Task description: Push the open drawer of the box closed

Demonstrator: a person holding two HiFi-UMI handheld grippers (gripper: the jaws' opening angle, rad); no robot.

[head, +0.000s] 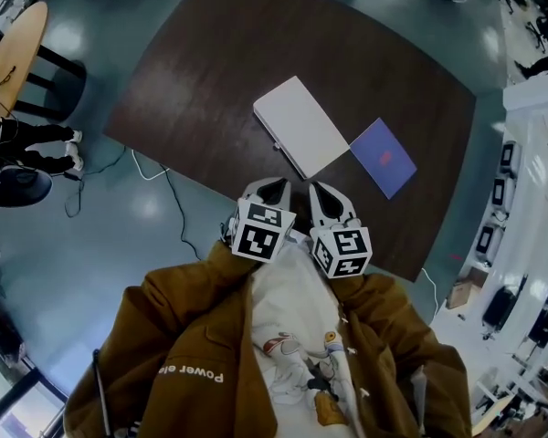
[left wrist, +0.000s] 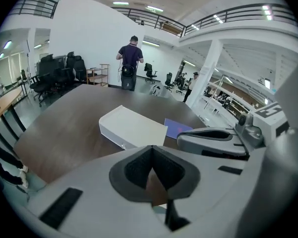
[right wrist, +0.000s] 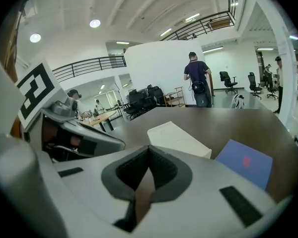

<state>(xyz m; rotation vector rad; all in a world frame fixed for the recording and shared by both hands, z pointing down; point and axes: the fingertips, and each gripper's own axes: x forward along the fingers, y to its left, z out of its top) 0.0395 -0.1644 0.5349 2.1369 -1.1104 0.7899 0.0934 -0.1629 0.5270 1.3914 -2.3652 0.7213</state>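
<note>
- The pads (left wrist: 135,170) of the left gripper (left wrist: 151,150) are seen pressed together at the tips. Nothing is pinched between them (only a thin wedge of table shows lower down).
- The pads (right wrist: 164,171) of the right gripper (right wrist: 149,151) are likewise closed tip to tip, with nothing held.
- In the head view, the left gripper (head: 272,188) and the right gripper (head: 322,192) are held in the air side by side on the near side of the box. Both are apart from it and pointed toward it.
- A marker cube (head: 260,229) is carried behind the left jaws and a second cube (head: 342,251) behind the right jaws.
- The box (head: 300,126) is white and flat. It is laid on the dark brown table (head: 192,80), with one long side turned toward the grippers.
- A small knob (left wrist: 123,145) is noted on that near side in the left gripper view (whether the drawer stands out from the box cannot be told).
- A blue sheet (head: 384,157) is laid flat just beside the box, to its right, with one corner at the box's edge.
- A person (left wrist: 130,63) is seen standing beyond the far side of the box, past the table, with back turned.
- A brown jacket (head: 192,354) is seen nearer than the grippers, away from the box.
</note>
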